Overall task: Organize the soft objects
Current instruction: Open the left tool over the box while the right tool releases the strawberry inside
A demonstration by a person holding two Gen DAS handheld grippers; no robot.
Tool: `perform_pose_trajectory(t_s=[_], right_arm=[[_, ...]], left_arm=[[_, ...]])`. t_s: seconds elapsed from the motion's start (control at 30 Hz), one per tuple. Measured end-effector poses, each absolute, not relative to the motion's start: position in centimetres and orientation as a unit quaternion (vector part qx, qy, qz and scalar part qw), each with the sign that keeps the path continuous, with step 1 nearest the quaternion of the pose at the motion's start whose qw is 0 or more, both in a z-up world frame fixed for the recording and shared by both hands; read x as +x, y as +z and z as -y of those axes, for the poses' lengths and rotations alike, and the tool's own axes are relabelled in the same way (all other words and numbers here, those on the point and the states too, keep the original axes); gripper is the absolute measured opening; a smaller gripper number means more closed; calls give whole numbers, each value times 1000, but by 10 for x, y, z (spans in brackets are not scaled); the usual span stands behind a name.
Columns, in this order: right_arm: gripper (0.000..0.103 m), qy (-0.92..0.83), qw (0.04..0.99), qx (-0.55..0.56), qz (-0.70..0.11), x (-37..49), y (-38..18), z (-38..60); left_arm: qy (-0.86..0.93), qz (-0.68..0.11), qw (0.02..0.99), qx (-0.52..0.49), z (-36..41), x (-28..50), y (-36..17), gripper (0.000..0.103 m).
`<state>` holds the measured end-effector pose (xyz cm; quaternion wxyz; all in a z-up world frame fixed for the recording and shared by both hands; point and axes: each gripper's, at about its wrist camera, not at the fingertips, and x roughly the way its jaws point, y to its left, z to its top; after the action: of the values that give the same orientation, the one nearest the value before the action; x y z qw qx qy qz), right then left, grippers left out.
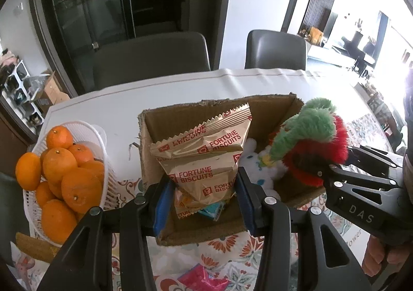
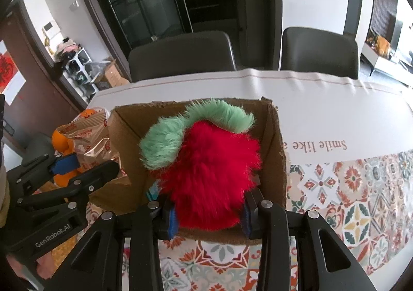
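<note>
— While we look along the left gripper, what do we have between its fingers?

— We have a gold biscuit packet, upright, with the blue pads pressed against its lower sides. The fingers are clamped on it. It stands over the left part of the open cardboard box.

— And under the packet?

— We see another small biscuit packet and something teal lying on the box floor; we cannot tell what the teal thing is.

— Where is the plush?

— We hold the red and green plush in the right gripper, its fingers closed on the red fur low on both sides. From the left view the plush sits over the right end of the box, partly above the rim. From the right view it fills most of the box opening.

— Anything else inside?

— We see a white plush with coloured spots lying in the box, between the packet and the red fur.

— What stands around the box?

— We have a white basket of oranges just left of it, on a patterned tablecloth. A pink packet lies on the cloth near us. Two grey chairs stand at the far side of the table.
</note>
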<state>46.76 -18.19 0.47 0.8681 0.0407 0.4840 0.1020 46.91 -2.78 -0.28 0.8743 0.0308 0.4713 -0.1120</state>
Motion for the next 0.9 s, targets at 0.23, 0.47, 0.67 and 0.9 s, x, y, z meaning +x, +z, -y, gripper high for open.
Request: perform_pose_trajectory(t_s=[0.23,0.47,0.67,0.9], right_arm=[[48,98,861,32,-498,479,-10,182],[59,76,871,26,-486,472,-2,182],[59,62,877,26,-476,452,12,182],[59,54,884,9,-465,426,24,175]], left_arm=[[-106,-486,867,36,28,482,-17,67],[-85,-482,871,39,23,477,-15,71],[-78,-475,876,28,16,459,-6,73],[-70,-467,881,33,11,433,3,74]])
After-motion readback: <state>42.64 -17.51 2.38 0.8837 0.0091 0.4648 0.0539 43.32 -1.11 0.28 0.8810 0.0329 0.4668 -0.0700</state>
